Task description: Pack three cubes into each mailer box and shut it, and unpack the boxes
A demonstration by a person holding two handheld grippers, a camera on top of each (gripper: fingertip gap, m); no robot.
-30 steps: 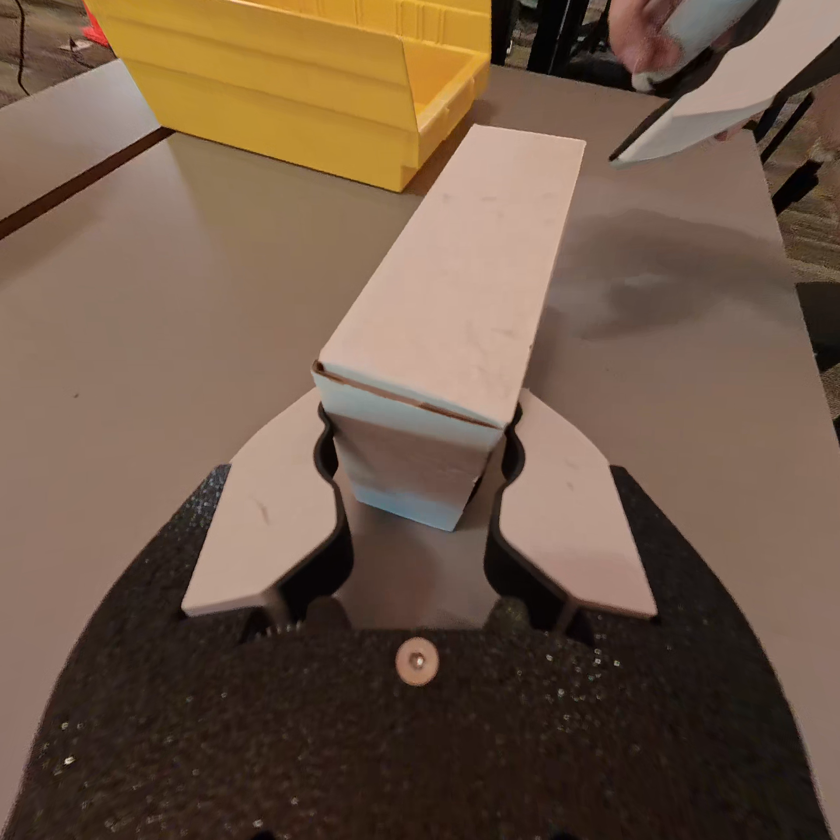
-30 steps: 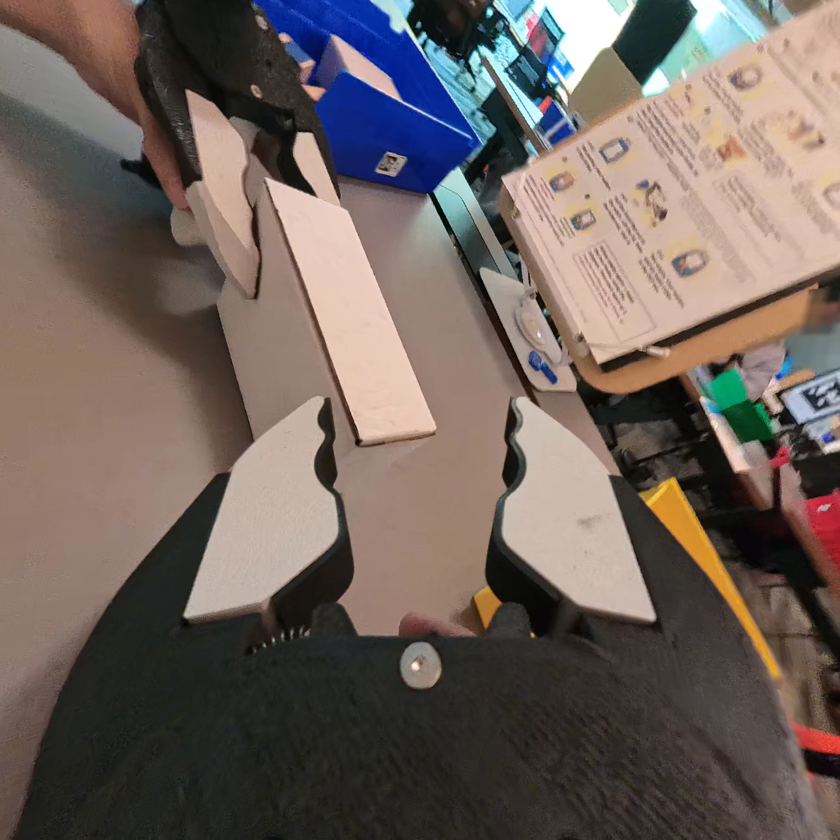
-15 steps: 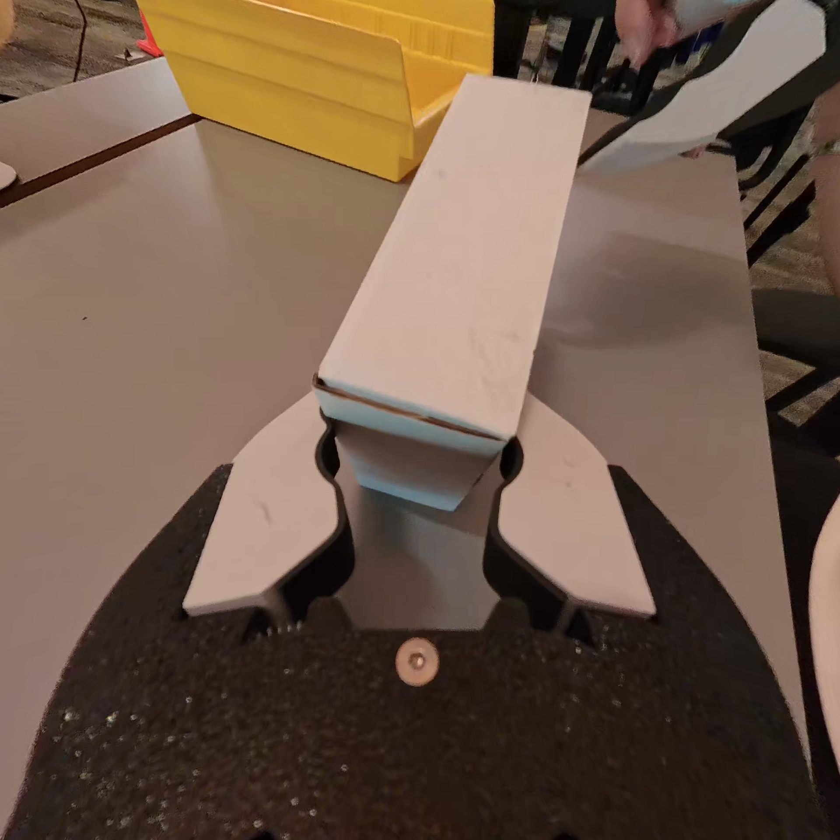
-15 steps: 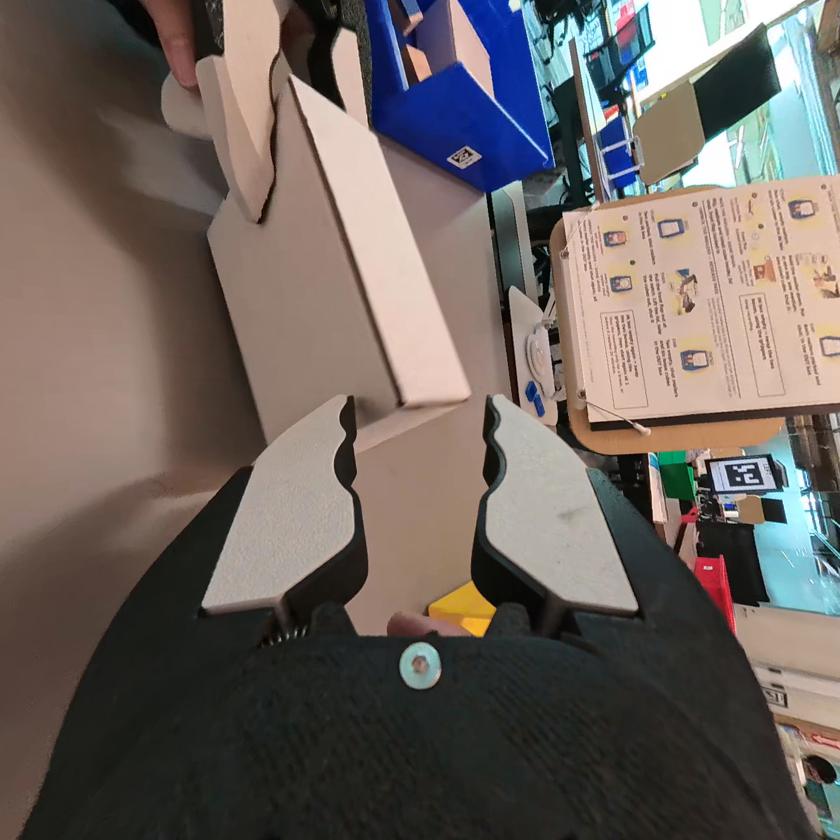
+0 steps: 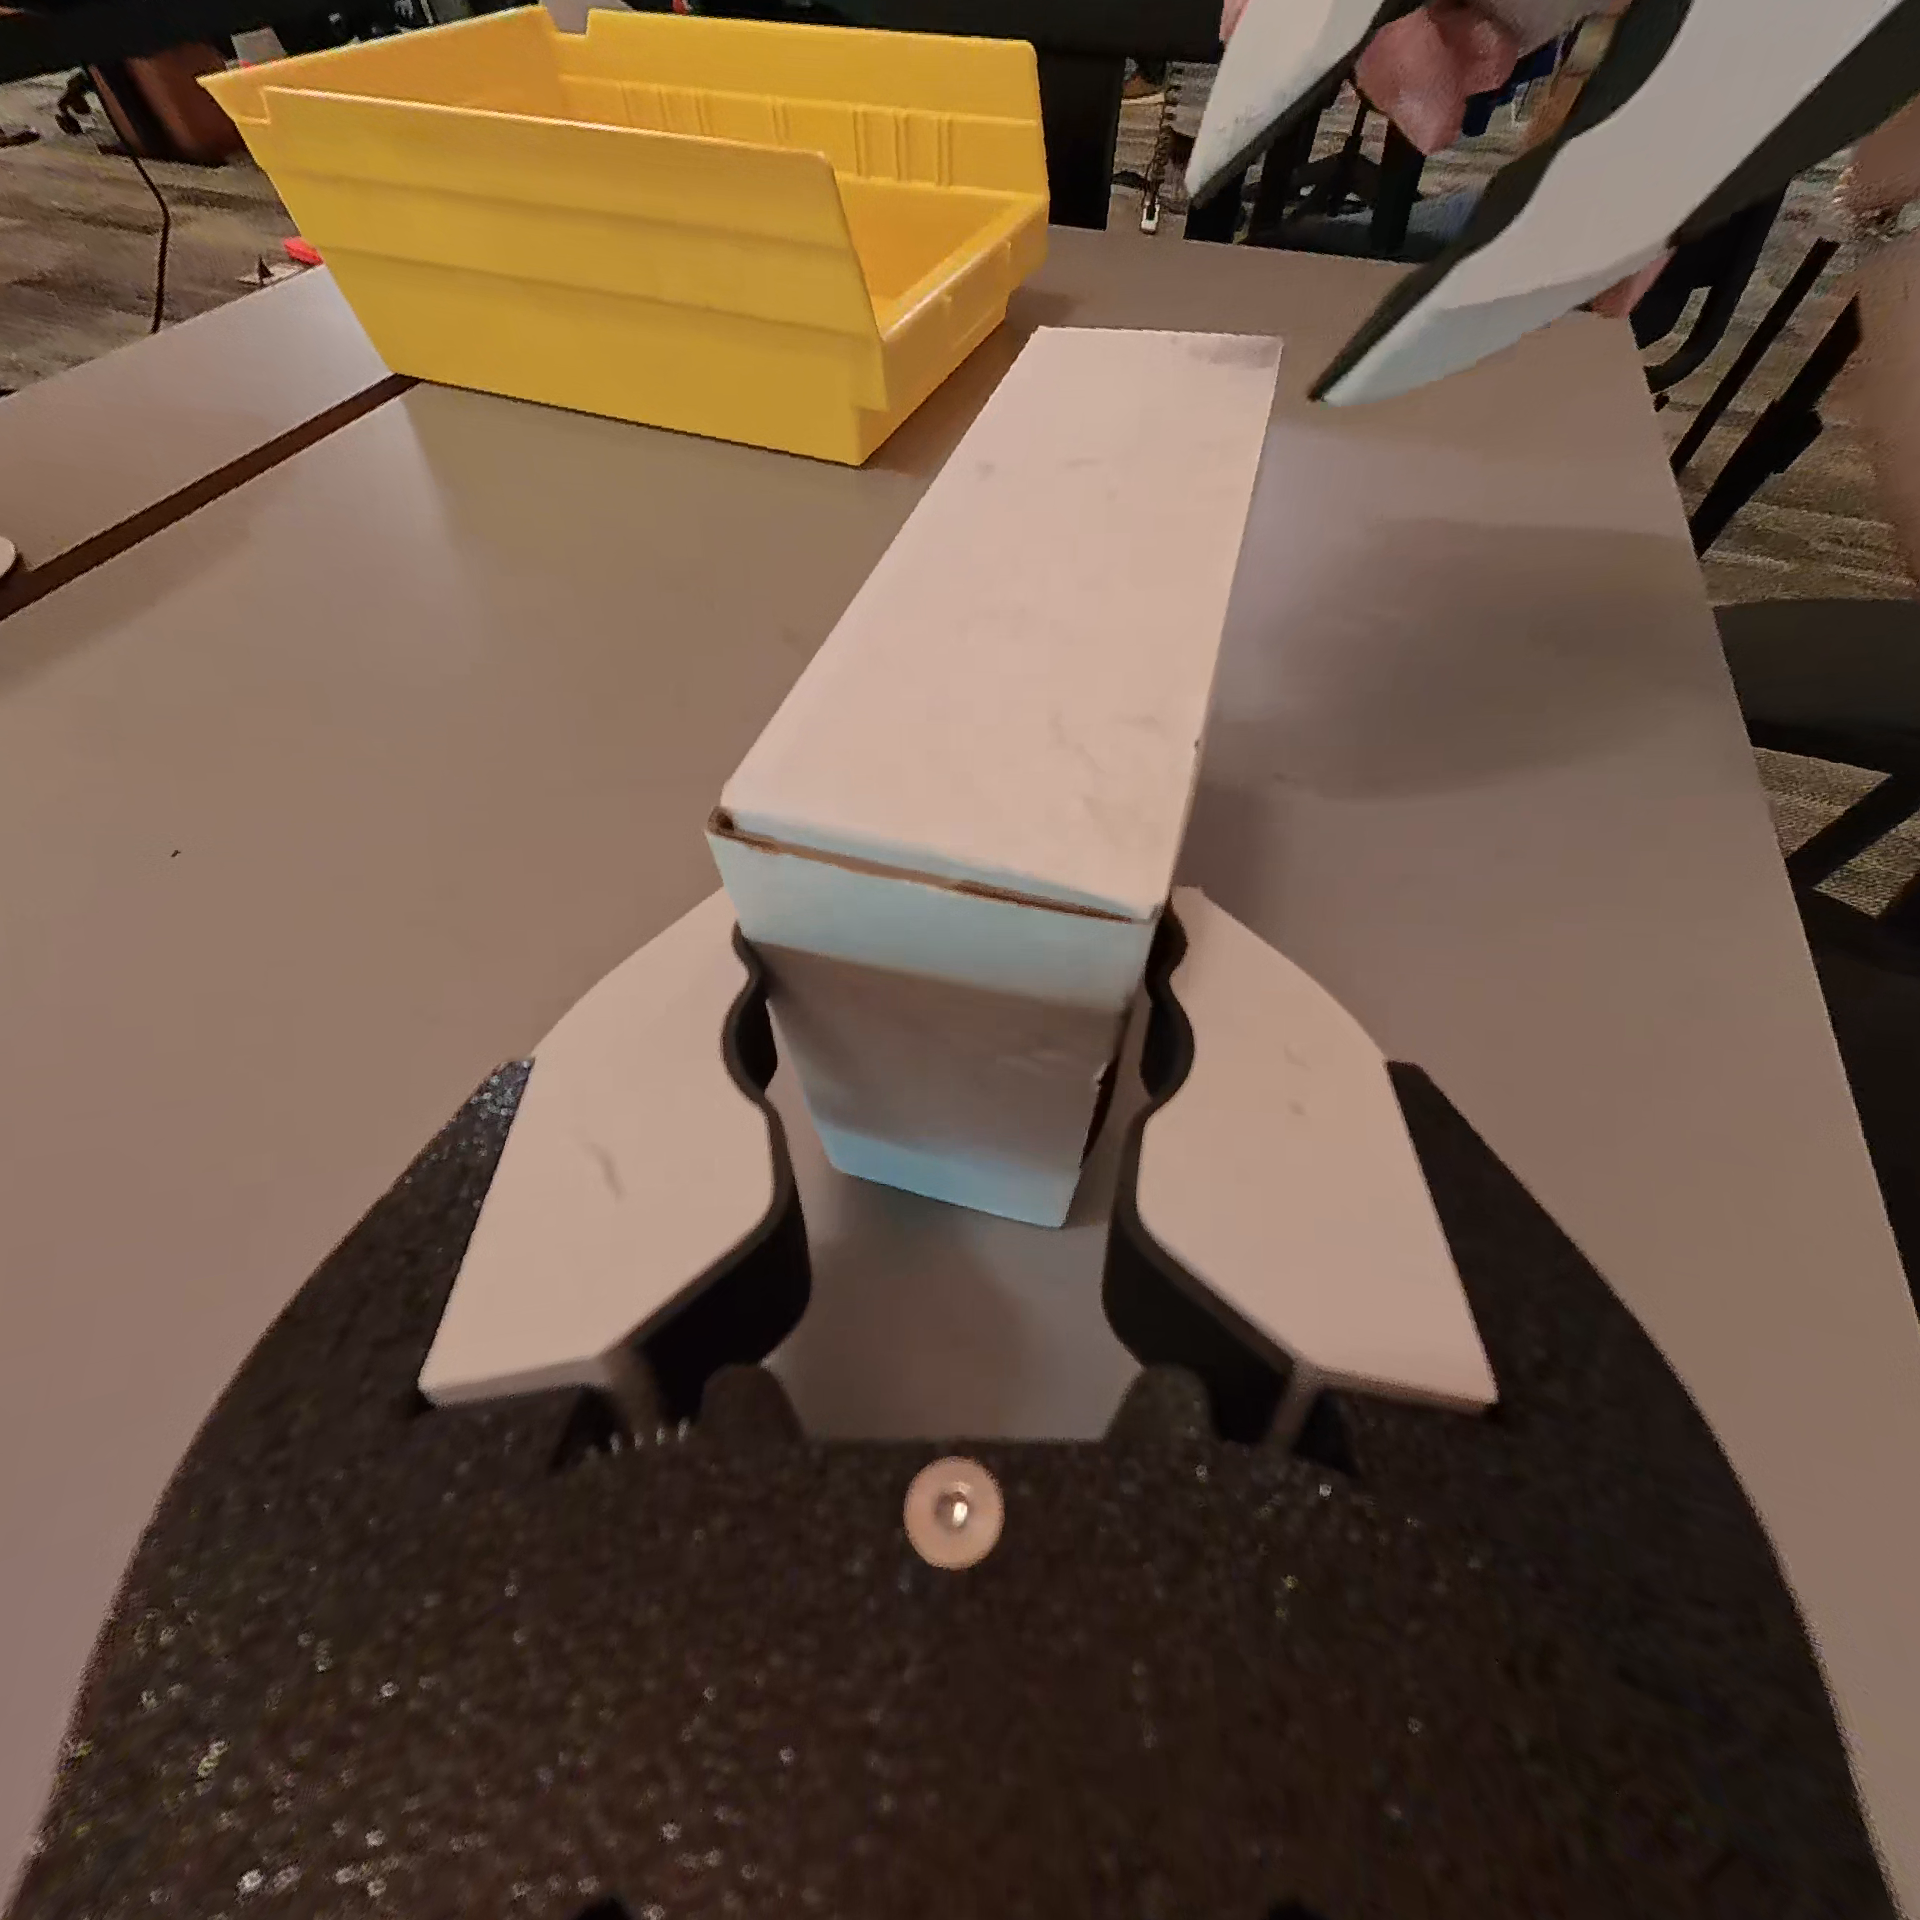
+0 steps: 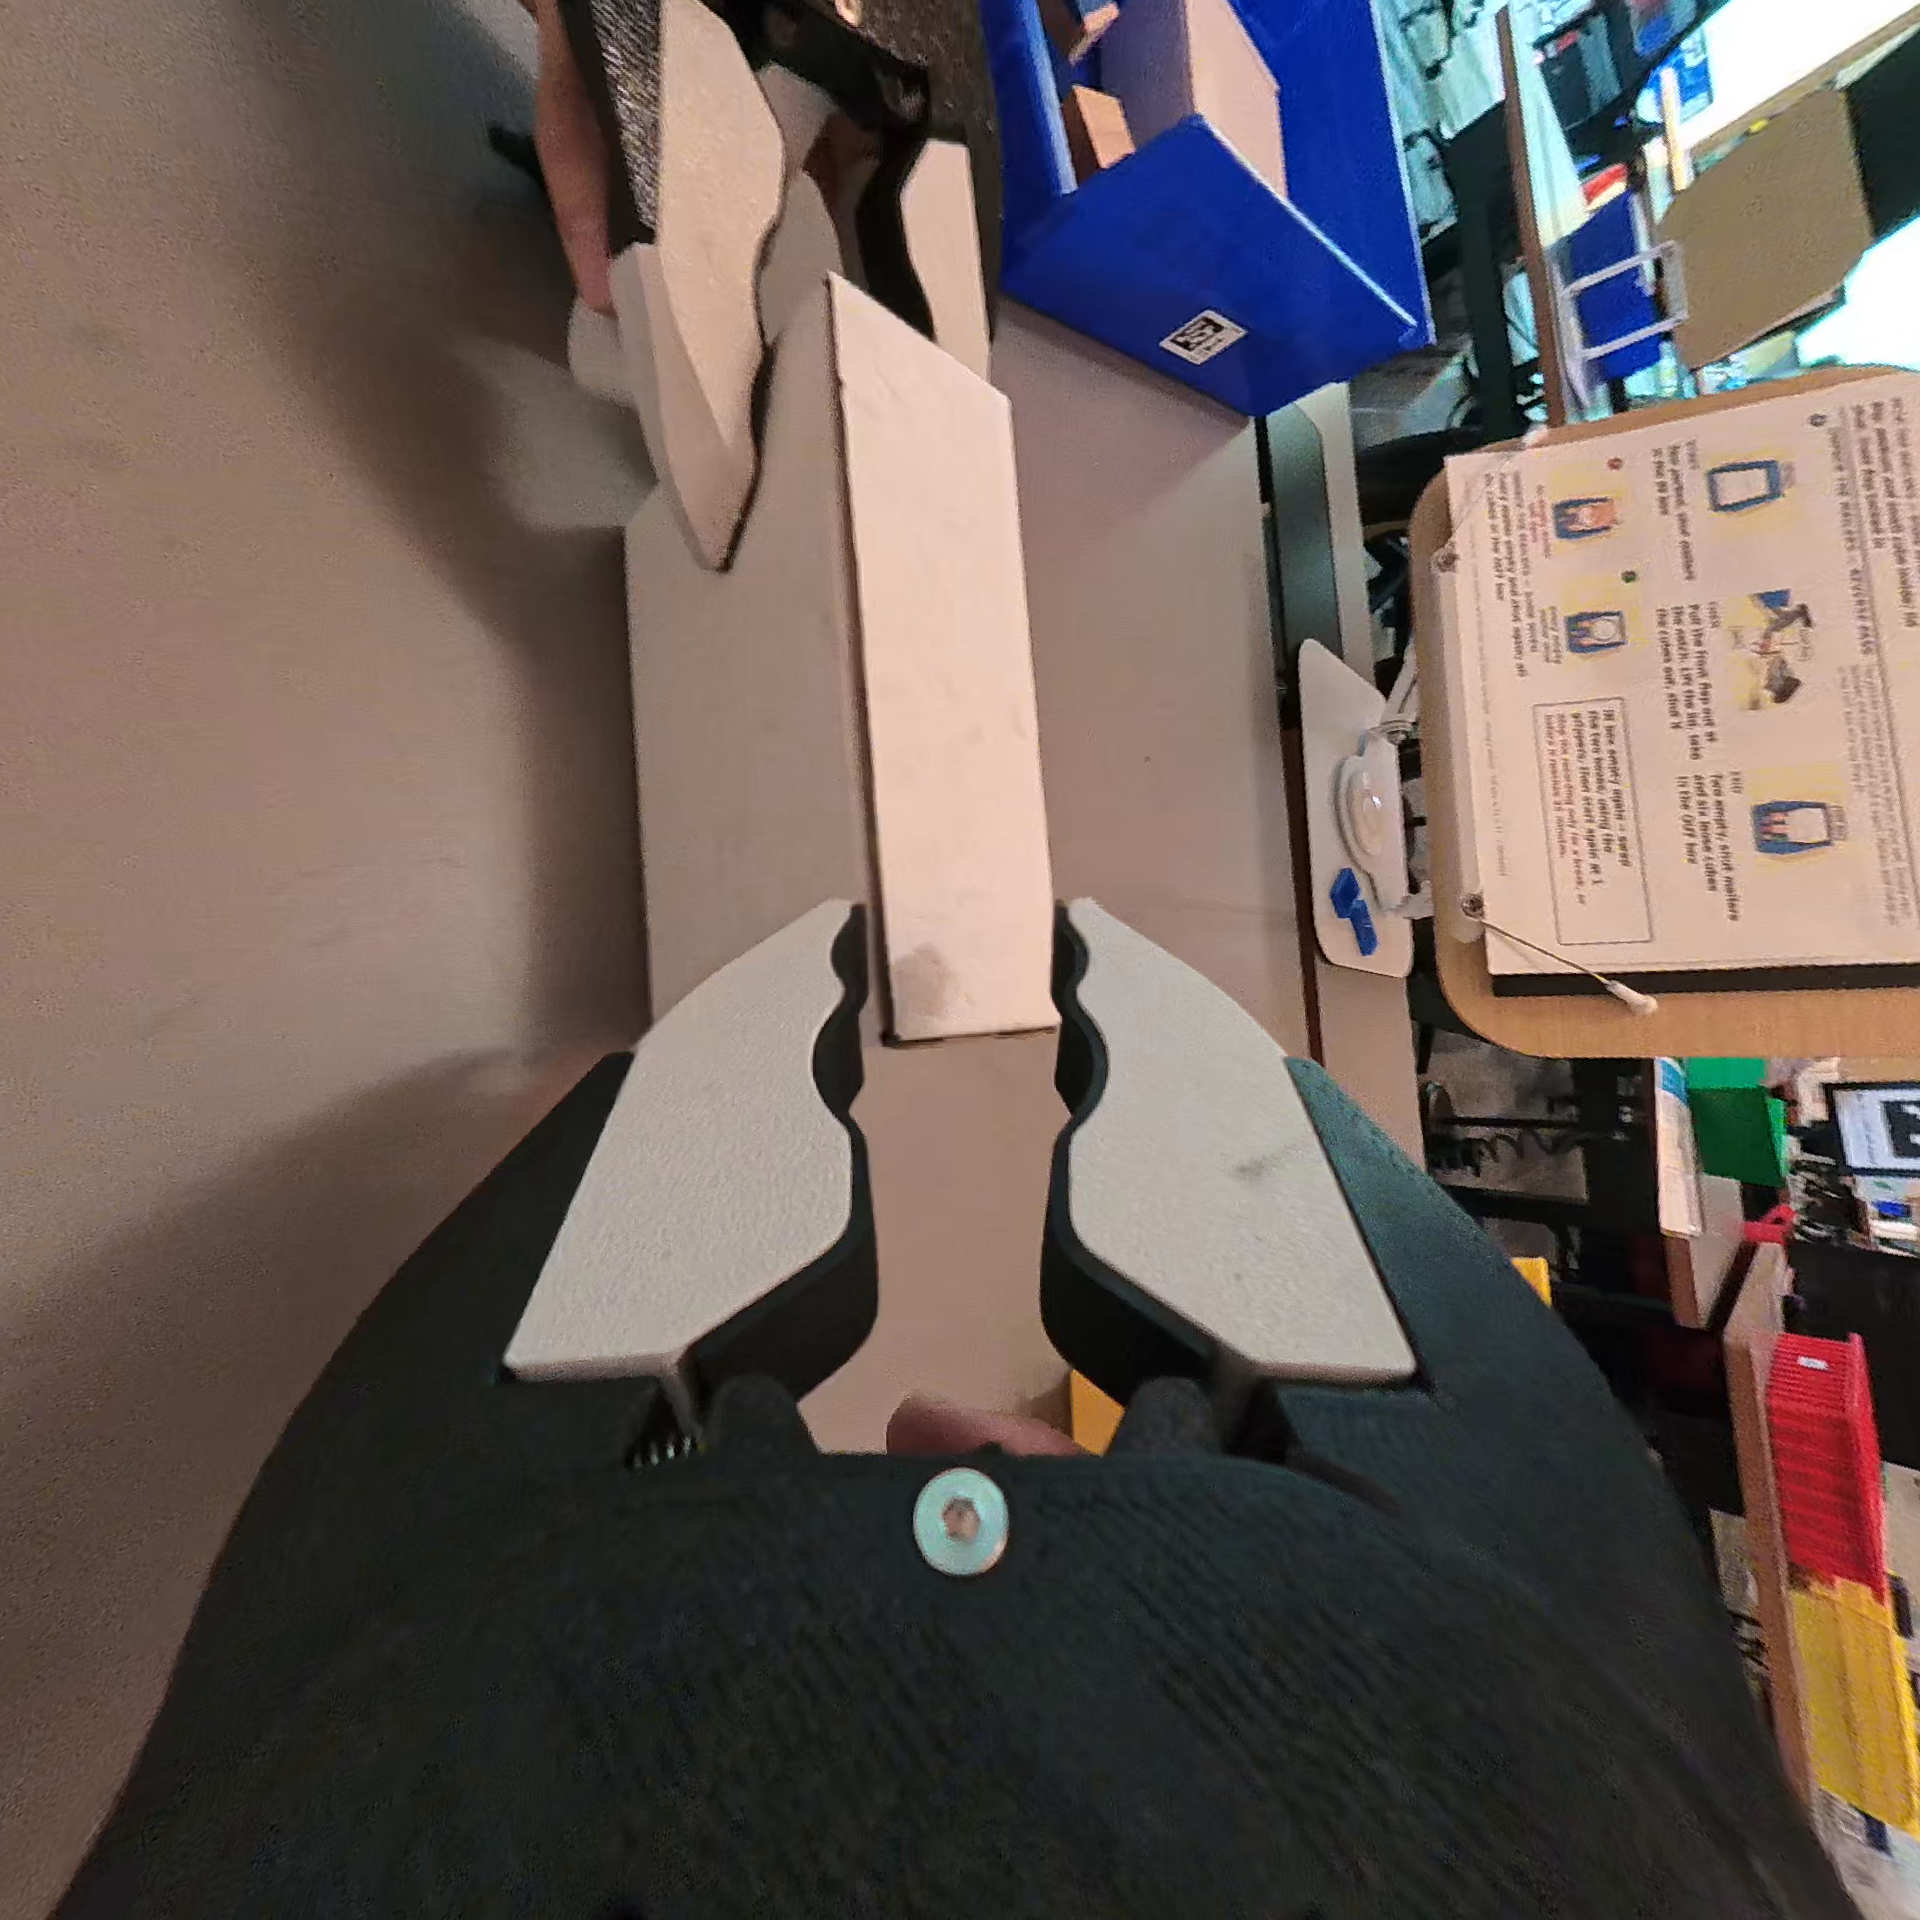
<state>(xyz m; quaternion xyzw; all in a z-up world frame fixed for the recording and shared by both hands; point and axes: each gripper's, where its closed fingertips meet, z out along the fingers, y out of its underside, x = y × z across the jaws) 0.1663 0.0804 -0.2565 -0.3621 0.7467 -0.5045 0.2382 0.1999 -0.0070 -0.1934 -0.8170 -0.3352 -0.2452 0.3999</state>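
Observation:
A long white mailer box (image 5: 1039, 623) lies closed on the grey table (image 5: 416, 675), pointing away from me. My left gripper (image 5: 951, 935) is shut on its near end, one finger on each side. My right gripper (image 6: 961, 925) is rolled sideways at the far end of the box (image 6: 945, 675), jaws narrowed but apart. In the left wrist view the right gripper (image 5: 1257, 296) hangs just past the box's far right corner, off the cardboard. The left gripper's fingers (image 6: 707, 364) show at the box's other end. No cubes are in view.
A yellow bin (image 5: 623, 270) stands behind the box on the left. A blue bin (image 6: 1195, 260) holding cardboard sits at the other end of the table. An instruction board (image 6: 1683, 675) stands past the table's edge, beside a small white device (image 6: 1361, 810). A chair (image 5: 1818, 675) is on the right. The grippers' ends are close to 12 centimetres from one another.
The box's far end has come down from a raised tilt. My right gripper has rolled onto its side, narrowed its jaws and lined up with the box's far end.

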